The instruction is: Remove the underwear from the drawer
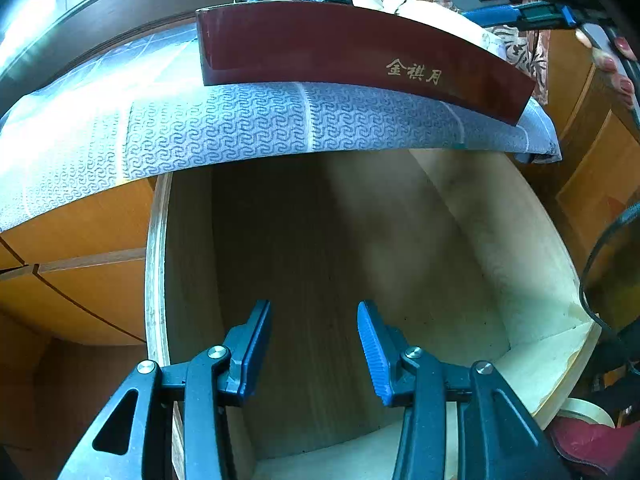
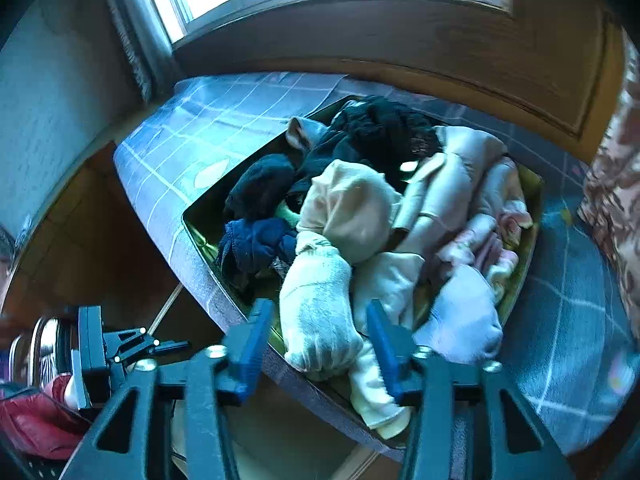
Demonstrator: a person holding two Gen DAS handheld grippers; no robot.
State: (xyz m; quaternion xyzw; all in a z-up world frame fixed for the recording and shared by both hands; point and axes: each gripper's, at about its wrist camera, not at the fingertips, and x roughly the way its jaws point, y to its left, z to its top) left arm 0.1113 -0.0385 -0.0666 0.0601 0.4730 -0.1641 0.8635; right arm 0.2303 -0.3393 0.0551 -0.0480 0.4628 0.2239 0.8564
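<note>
The pulled-out wooden drawer [image 1: 500, 240] shows only its bare bottom. My left gripper [image 1: 312, 308] hangs over it, open, with nothing between its fingers. On the cabinet top above stands a dark red box [image 1: 340, 44] heaped with underwear and socks [image 2: 384, 184] in black, navy, cream and pink. My right gripper [image 2: 319, 306] is at the box's near rim [image 2: 224, 276], its fingers either side of a rolled white garment [image 2: 320, 312] that lies in the pile. Thin gaps show beside both pads, so it reads as open. A cream piece [image 2: 380, 408] hangs over the rim. The right gripper [image 1: 464, 4] also shows at the top right of the left wrist view.
A blue patterned cloth [image 1: 240, 128] covers the cabinet top and overhangs the drawer. Closed orange-brown drawer fronts [image 1: 92, 292] lie to the left. A hand with red nails [image 1: 612, 64] holds the right gripper. A red bag [image 1: 592, 444] and a tape roll [image 1: 588, 412] sit by the drawer's near corner.
</note>
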